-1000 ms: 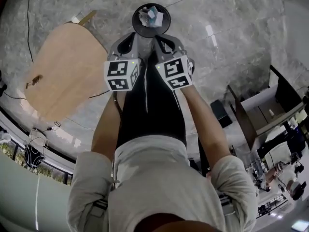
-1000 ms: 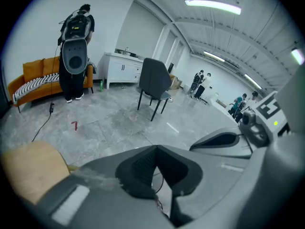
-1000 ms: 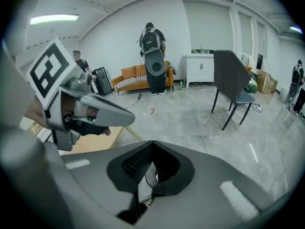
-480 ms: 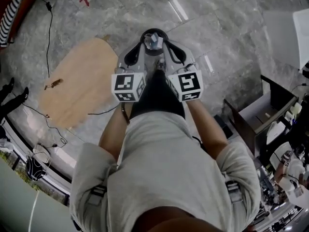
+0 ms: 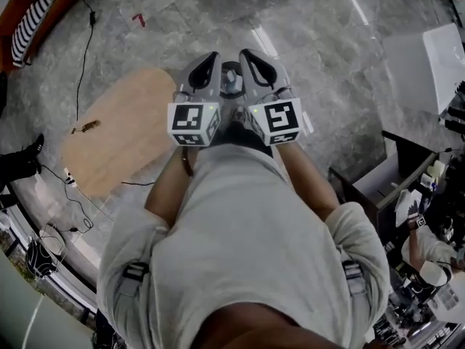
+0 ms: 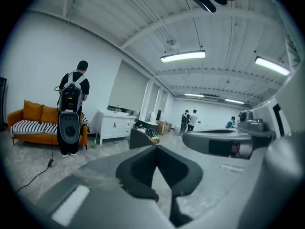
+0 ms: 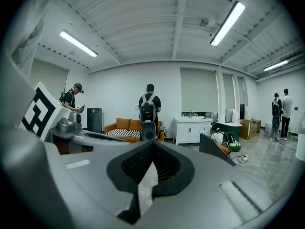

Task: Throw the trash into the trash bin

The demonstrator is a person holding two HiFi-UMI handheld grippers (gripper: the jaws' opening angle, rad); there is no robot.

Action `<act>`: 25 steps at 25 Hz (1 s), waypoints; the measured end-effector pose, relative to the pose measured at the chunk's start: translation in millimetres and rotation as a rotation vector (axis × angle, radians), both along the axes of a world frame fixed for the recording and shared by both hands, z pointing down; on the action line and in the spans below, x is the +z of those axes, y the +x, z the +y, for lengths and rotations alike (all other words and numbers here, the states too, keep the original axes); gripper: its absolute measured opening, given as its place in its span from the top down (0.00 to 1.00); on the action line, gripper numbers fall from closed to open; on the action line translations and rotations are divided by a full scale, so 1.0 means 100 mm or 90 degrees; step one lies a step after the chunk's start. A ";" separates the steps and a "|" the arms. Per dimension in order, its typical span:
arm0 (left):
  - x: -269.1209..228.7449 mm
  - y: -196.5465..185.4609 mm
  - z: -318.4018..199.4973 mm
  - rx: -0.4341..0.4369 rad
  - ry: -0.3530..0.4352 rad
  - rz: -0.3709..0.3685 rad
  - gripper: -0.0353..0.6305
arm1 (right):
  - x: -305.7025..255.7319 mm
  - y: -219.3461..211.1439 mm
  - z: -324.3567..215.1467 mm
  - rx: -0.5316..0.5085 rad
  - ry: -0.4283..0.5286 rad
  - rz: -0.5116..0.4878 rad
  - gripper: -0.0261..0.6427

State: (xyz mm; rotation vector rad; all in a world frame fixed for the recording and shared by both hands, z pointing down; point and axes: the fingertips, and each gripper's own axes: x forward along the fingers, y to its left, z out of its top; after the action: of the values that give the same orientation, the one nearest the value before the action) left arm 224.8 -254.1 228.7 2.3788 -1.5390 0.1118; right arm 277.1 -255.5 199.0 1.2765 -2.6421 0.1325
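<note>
The left tool [image 5: 209, 57] and the right tool [image 5: 248, 54] are lifting side by side, away from the trash bin [image 5: 231, 67] under their tips. A second ago the bin was lying wide open just beyond the tips, its trash plain to see. Now it is shrinking to a small dark ring, mostly covered between the two tools. The person is straightening up: the dark trousers [image 5: 240, 138] behind the tools are disappearing under the pale shirt [image 5: 240, 231]. The wooden counter [image 5: 116, 140] left of the left tool is dropping away and looking smaller. More floor [image 5: 327, 64] is coming into sight beyond the tips, with a striped sofa [image 5: 33, 20] far off to their left.
</note>
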 end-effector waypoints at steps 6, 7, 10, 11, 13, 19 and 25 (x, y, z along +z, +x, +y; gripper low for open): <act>-0.09 0.01 0.02 -0.006 0.011 -0.005 0.92 | -0.11 0.01 0.01 -0.005 0.017 -0.004 0.95; -0.09 0.02 0.02 -0.007 0.012 -0.006 0.92 | -0.11 0.01 0.01 -0.007 0.017 -0.004 0.95; -0.11 0.04 0.03 -0.020 0.013 -0.006 0.92 | -0.11 0.01 0.02 -0.024 0.016 -0.004 0.95; -0.12 0.06 0.03 -0.029 0.013 -0.002 0.92 | -0.11 0.01 0.02 -0.035 0.015 -0.004 0.95; -0.14 0.07 0.04 -0.054 0.010 0.015 0.92 | -0.10 0.01 0.00 -0.061 0.010 -0.005 0.95; -0.05 -0.36 0.23 -0.192 -0.008 -0.009 0.92 | -0.05 -0.41 0.03 -0.199 0.004 -0.018 0.95; 0.00 -1.40 0.96 -0.381 -0.021 -0.023 0.92 | -0.03 -1.38 0.55 -0.351 0.002 -0.047 0.95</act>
State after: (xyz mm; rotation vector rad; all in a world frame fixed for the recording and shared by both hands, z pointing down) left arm 84.8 -158.0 228.3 1.8010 -2.1675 0.0437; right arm 139.5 -200.4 196.4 0.5115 -2.9420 0.0883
